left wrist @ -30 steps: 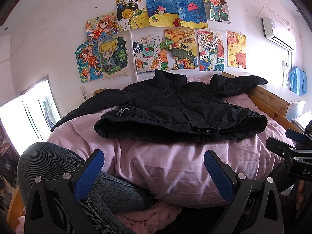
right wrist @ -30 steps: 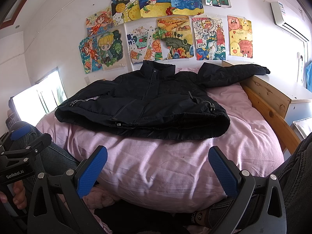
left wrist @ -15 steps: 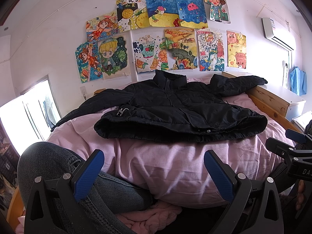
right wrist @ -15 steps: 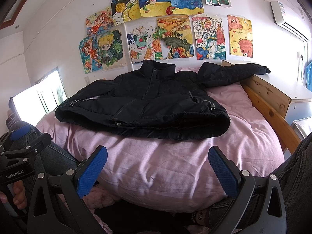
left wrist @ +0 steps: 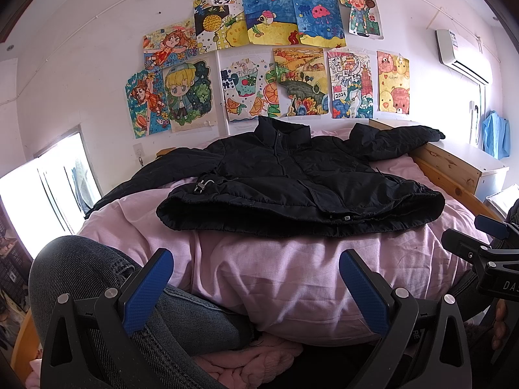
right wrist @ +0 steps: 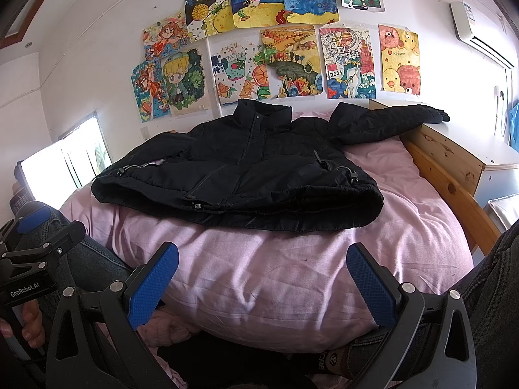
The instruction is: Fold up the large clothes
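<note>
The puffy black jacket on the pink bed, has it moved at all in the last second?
No. The puffy black jacket lies where it did: its collar still sits just below the coloured drawings on the wall, its sleeve still reaching the wooden bed frame.

A plain black padded jacket (left wrist: 292, 188) lies on a pale pink bed sheet (left wrist: 275, 269). Both claws, left claw (left wrist: 256, 288) and right claw (right wrist: 262, 285), have black frames with textured blue pads. The leg wears grey-blue jeans (left wrist: 81, 272). Bright multicoloured drawings (left wrist: 259, 61) cover the white wall (left wrist: 81, 64).
</note>
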The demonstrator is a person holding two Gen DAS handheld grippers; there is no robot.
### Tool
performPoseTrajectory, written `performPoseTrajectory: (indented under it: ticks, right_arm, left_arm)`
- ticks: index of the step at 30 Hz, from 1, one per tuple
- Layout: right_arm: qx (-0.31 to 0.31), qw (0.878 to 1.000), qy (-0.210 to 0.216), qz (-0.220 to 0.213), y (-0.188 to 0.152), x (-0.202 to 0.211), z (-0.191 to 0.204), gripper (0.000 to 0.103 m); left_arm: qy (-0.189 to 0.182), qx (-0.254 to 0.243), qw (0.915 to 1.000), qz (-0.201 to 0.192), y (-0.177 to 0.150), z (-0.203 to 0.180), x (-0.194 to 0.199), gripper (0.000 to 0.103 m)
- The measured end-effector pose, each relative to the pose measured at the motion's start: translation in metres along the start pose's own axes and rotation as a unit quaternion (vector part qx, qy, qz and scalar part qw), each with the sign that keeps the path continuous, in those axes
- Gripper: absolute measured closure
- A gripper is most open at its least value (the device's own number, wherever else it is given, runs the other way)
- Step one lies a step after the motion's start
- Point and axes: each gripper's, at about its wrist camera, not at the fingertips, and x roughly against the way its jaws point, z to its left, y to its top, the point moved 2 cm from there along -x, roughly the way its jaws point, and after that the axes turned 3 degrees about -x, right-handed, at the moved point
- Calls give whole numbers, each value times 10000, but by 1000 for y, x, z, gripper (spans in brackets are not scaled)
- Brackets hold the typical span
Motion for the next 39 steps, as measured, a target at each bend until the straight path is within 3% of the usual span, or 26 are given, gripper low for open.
performPoseTrajectory:
  ticks: [12, 17, 24, 28, 34, 39]
  right_arm:
    - [-11, 10000, -23, 29, -4, 0, -2, 1]
    - [-53, 9999, -88, 109, -6, -3, 0, 1]
    - [-119, 9997, -133, 183, -9, -6, -5, 1]
    - [-159, 9993, -188, 298, -10, -7, -6, 1]
    - [-201, 9990, -219, 335, -1, -6, -9, 1]
    - [-25, 9995, -152, 284, 27, -4, -18, 1]
  left_arm:
    - [-21, -2, 10000, 19, 0, 0, 0, 0]
    - [-277, 21, 9995, 132, 0, -2, -9, 0]
    - [-341, 22, 9992, 192, 1, -4, -9, 0]
    - [-383, 159, 9991, -46, 5, -1, -4, 0]
    - [-670, 274, 9972, -179, 25, 10, -6, 0]
    - [-952, 236, 9951, -100, 63, 8, -23, 0]
